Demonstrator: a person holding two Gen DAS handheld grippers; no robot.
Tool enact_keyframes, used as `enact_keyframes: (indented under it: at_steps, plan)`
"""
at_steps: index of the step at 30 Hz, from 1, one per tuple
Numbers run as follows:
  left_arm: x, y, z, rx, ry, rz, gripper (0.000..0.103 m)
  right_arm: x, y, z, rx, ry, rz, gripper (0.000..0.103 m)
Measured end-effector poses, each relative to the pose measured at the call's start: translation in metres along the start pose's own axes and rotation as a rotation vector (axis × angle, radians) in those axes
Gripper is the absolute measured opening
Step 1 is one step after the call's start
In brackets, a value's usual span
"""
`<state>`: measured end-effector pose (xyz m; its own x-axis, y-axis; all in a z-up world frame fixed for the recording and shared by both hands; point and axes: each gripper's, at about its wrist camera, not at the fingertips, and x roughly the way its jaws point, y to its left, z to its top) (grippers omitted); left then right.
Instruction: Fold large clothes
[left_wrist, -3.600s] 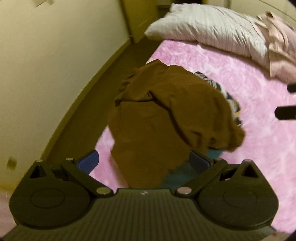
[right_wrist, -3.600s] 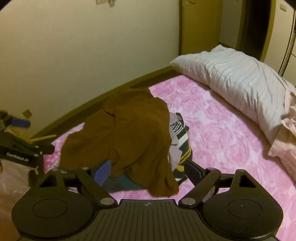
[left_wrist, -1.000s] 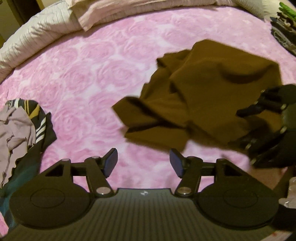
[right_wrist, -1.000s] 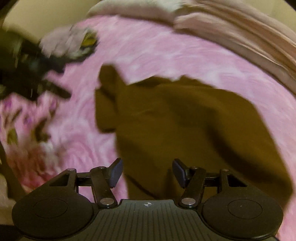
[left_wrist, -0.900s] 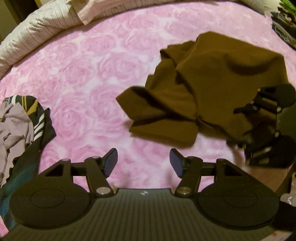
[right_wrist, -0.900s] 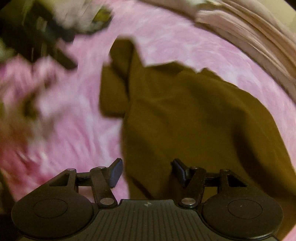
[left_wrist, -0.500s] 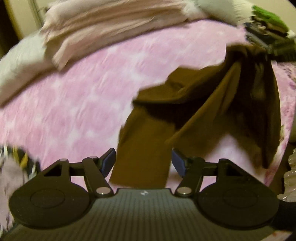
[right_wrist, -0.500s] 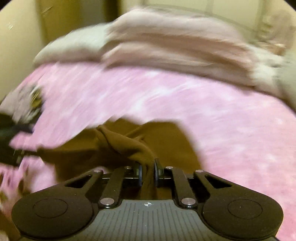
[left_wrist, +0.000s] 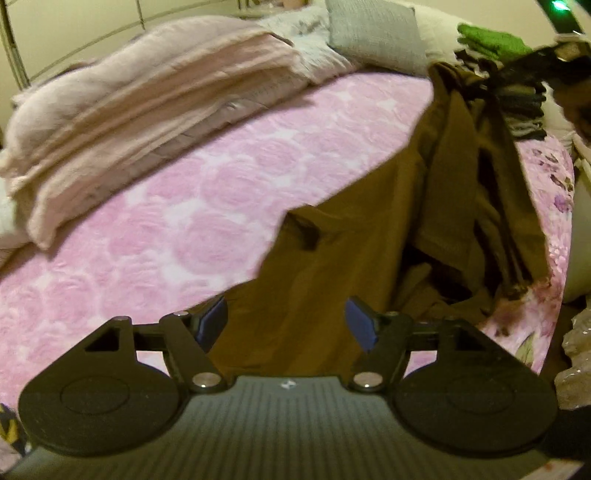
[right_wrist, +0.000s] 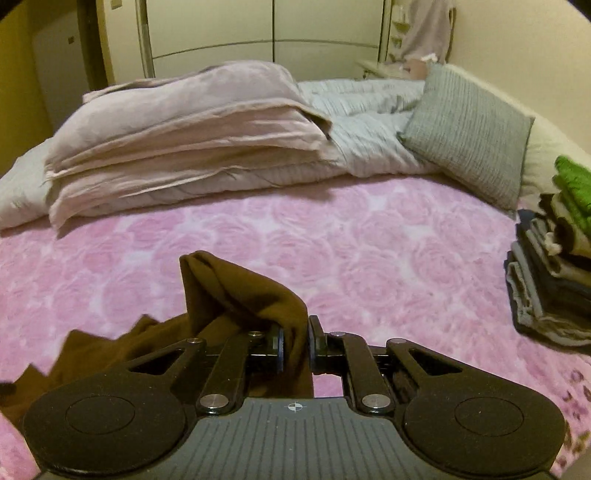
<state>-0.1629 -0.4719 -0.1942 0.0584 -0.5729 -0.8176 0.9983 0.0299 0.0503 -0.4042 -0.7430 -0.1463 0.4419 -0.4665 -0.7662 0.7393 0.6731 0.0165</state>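
A large brown garment (left_wrist: 332, 280) hangs over the pink rose-patterned bed cover (left_wrist: 177, 206), lifted at its upper right and trailing down toward me. My right gripper (right_wrist: 294, 341) is shut on a bunched fold of that brown garment (right_wrist: 243, 291), which sticks up between its pads. In the left wrist view the right gripper (left_wrist: 554, 55) shows dark at the top right, holding the cloth up. My left gripper (left_wrist: 286, 323) stands open just above the garment's lower part, nothing between its blue pads.
Folded pale pink and grey bedding (right_wrist: 184, 147) and a grey pillow (right_wrist: 469, 133) lie along the far side of the bed. A stack of folded clothes (right_wrist: 550, 266) with a green piece on top sits at the right edge. Closet doors (right_wrist: 258, 33) stand behind.
My right gripper closed on the brown garment and lifted it off the bed cover. The left gripper swung toward the garment and stayed open.
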Motion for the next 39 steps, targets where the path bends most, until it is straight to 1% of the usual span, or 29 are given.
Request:
enact_keyframes:
  at_steps: [2, 3, 4, 7, 8, 9, 11, 12, 16, 18, 20, 22, 25, 28, 29, 31, 32, 33, 34, 35, 36, 37, 38, 39]
  plan:
    - [0.023, -0.021, 0.008, 0.023, 0.03, -0.015, 0.066, 0.023, -0.025, 0.001, -0.026, 0.047, -0.005, 0.01]
    - [0.034, -0.032, 0.01, 0.04, 0.046, -0.016, 0.066, 0.033, -0.034, -0.002, -0.025, 0.066, -0.023, 0.013]
    - [0.046, -0.044, 0.012, 0.062, 0.065, -0.021, 0.066, 0.039, -0.047, -0.005, -0.019, 0.075, -0.044, 0.014]
    - [0.073, -0.065, 0.015, 0.111, 0.099, -0.025, 0.066, 0.045, -0.067, -0.022, -0.008, 0.099, -0.042, 0.022]
    - [0.081, -0.067, 0.012, 0.135, 0.108, -0.022, 0.066, 0.049, -0.067, -0.03, -0.013, 0.112, -0.036, 0.029]
    - [0.089, -0.071, 0.012, 0.165, 0.117, -0.015, 0.066, 0.049, -0.069, -0.039, -0.022, 0.129, -0.025, 0.038]
    - [0.106, -0.073, 0.012, 0.214, 0.138, 0.002, 0.065, 0.05, -0.069, -0.056, -0.042, 0.159, 0.001, 0.048]
    - [0.113, -0.071, 0.011, 0.218, 0.144, 0.003, 0.065, 0.05, -0.067, -0.064, -0.052, 0.174, 0.015, 0.051]
    - [0.136, -0.055, 0.017, 0.215, 0.159, 0.031, 0.062, 0.058, -0.05, -0.089, -0.107, 0.225, 0.091, 0.056]
    - [0.14, -0.046, 0.023, 0.2, 0.156, 0.019, 0.062, 0.067, -0.04, -0.096, -0.125, 0.235, 0.129, 0.061]
    - [0.145, -0.043, 0.032, 0.215, 0.146, -0.001, 0.061, 0.078, -0.033, -0.103, -0.093, 0.25, 0.13, 0.064]
    - [0.151, -0.045, 0.045, 0.241, 0.128, -0.012, 0.06, 0.091, -0.034, -0.113, -0.025, 0.296, 0.111, 0.066]
    - [0.169, -0.053, 0.07, 0.269, 0.107, -0.078, 0.06, 0.103, -0.036, -0.131, 0.015, 0.357, 0.093, 0.066]
    - [0.194, -0.068, 0.089, 0.32, 0.113, -0.134, 0.059, 0.099, -0.04, -0.15, 0.021, 0.388, 0.083, 0.066]
    - [0.205, -0.074, 0.095, 0.334, 0.126, -0.157, 0.057, 0.096, -0.045, -0.155, 0.042, 0.396, 0.086, 0.066]
    - [0.225, -0.084, 0.101, 0.351, 0.179, -0.191, 0.043, 0.09, -0.054, -0.166, 0.081, 0.414, 0.098, 0.066]
    - [0.232, -0.087, 0.102, 0.365, 0.199, -0.198, 0.023, 0.088, -0.059, -0.171, 0.097, 0.423, 0.109, 0.066]
    - [0.235, -0.09, 0.104, 0.378, 0.209, -0.196, 0.008, 0.086, -0.063, -0.175, 0.111, 0.431, 0.118, 0.066]
    - [0.234, -0.09, 0.105, 0.382, 0.211, -0.189, 0.006, 0.084, -0.068, -0.178, 0.125, 0.439, 0.128, 0.066]
    - [0.229, -0.088, 0.108, 0.375, 0.206, -0.19, 0.0, 0.082, -0.074, -0.178, 0.141, 0.439, 0.138, 0.06]
    - [0.222, -0.084, 0.113, 0.356, 0.195, -0.187, 0.0, 0.078, -0.08, -0.176, 0.157, 0.433, 0.151, 0.033]
    - [0.213, -0.078, 0.118, 0.337, 0.179, -0.178, 0.0, 0.075, -0.086, -0.17, 0.159, 0.43, 0.143, 0.017]
    - [0.2, -0.071, 0.125, 0.316, 0.158, -0.159, 0.0, 0.071, -0.091, -0.164, 0.162, 0.42, 0.134, 0.009]
    - [0.188, -0.063, 0.132, 0.293, 0.138, -0.14, 0.0, 0.066, -0.098, -0.156, 0.173, 0.401, 0.136, 0.007]
